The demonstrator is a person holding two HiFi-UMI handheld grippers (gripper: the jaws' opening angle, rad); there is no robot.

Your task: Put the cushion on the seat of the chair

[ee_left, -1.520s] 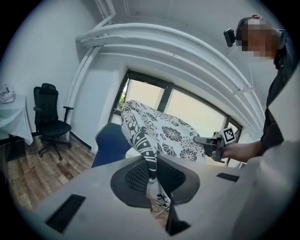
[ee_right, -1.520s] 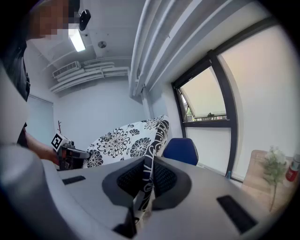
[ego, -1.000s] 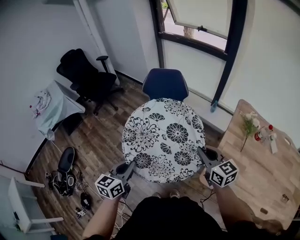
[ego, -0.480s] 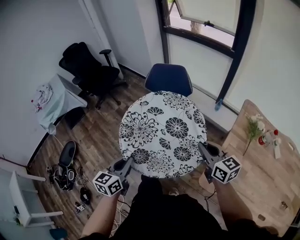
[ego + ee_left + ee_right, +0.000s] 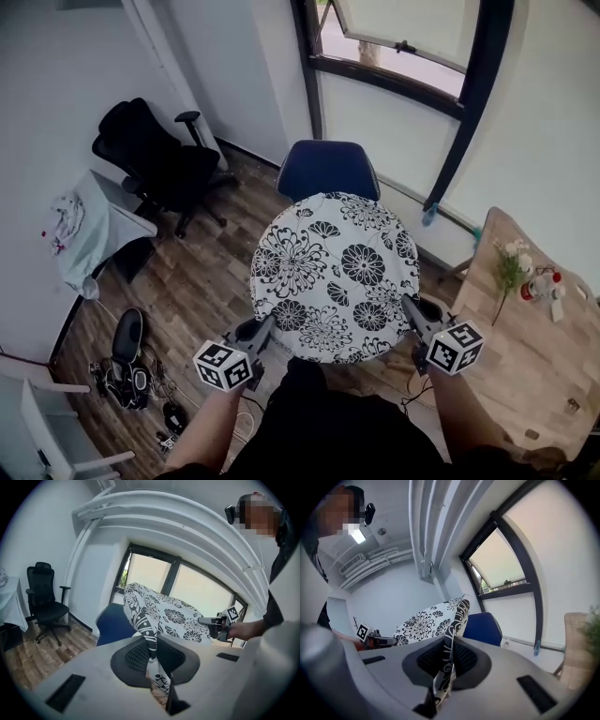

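Note:
A round cushion point(image 5: 333, 272) with a black-and-white flower print hangs flat in the air between my two grippers, and its far edge covers the front of the blue chair point(image 5: 328, 169). My left gripper point(image 5: 265, 328) is shut on the cushion's near left edge. The right gripper point(image 5: 408, 307) is shut on its near right edge. In the left gripper view the fabric point(image 5: 164, 613) is pinched between the jaws point(image 5: 152, 656). The right gripper view shows the same pinch point(image 5: 446, 660) on the cushion point(image 5: 424, 620), with the chair point(image 5: 485, 627) behind it.
A black office chair point(image 5: 155, 155) stands at the back left by a cloth-covered table point(image 5: 84, 234). Cables and gear point(image 5: 127, 361) lie on the wooden floor. A wooden table point(image 5: 525, 356) with a plant and bottles is at the right. A window point(image 5: 403, 37) is behind the chair.
Both grippers have carried the cushion a little up and on toward the blue chair. Both grips are the same as before.

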